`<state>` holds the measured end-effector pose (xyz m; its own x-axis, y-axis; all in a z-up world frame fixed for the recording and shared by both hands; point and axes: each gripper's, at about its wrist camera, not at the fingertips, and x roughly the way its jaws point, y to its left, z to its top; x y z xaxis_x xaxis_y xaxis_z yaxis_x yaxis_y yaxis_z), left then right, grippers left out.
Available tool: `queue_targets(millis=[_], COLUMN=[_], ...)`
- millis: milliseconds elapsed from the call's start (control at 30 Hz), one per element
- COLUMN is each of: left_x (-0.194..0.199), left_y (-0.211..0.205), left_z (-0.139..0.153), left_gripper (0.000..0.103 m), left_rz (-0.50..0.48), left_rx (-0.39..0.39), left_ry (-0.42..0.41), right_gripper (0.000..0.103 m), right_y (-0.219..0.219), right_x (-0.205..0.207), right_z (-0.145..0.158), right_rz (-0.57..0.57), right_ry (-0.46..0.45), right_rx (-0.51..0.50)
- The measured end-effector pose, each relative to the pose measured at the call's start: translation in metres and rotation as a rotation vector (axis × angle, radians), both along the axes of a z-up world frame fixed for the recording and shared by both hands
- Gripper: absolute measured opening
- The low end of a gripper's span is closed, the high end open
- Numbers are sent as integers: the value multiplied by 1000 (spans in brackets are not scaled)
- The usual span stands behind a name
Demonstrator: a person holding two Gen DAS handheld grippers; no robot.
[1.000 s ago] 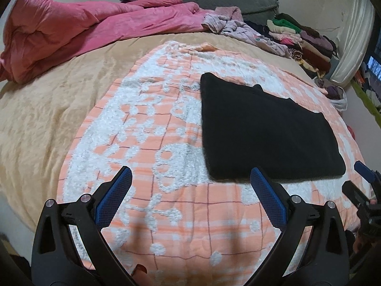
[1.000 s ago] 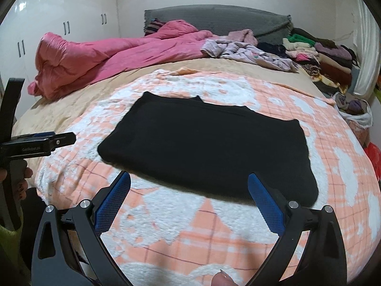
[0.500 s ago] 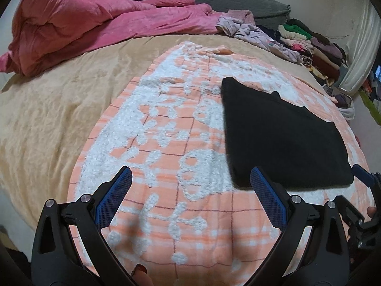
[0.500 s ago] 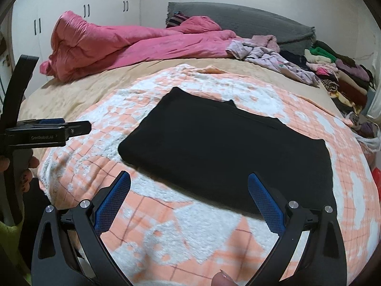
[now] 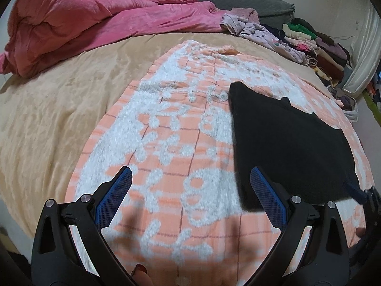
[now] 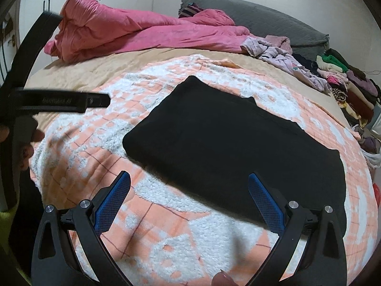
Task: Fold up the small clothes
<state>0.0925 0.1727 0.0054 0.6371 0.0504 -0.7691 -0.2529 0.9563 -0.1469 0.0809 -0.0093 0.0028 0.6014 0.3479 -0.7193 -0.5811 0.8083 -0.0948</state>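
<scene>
While both tools hang wide open and hold nothing, the black garment lies flat, folded into a rectangle on the orange-and-white blanket. Since a second ago the left gripper has swung away, so the cloth now sits at its two o'clock; the right gripper has it at twelve. I judge this fold finished.
</scene>
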Motion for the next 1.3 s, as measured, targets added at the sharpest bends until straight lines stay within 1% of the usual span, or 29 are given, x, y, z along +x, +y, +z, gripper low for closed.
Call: queue_targets(millis=[233, 433, 667, 900, 1200, 1300], left_x=[22, 42, 67, 82, 99, 108], left_y=[1, -4, -9, -12, -13, -13], left_z=[0, 0, 0, -3, -10, -16], left_gripper=[93, 93, 93, 93, 93, 93], left_rz=[-2, -23, -45, -52, -57, -60], left_rx=[3, 10, 17, 14, 13, 11], left_ry=[4, 7, 15, 23, 39, 55], right_gripper=[98, 98, 98, 98, 98, 98], right_y=[8, 14, 23, 29, 31, 36], right_x=[5, 8, 13, 15, 26, 29], right_z=[-10, -15, -34, -51, -58, -60], right_rz=[13, 22, 22, 14, -2, -4], right_ry=[2, -4, -14, -37, -47, -68], right_rx=[-27, -45, -115, -187, -191, -203])
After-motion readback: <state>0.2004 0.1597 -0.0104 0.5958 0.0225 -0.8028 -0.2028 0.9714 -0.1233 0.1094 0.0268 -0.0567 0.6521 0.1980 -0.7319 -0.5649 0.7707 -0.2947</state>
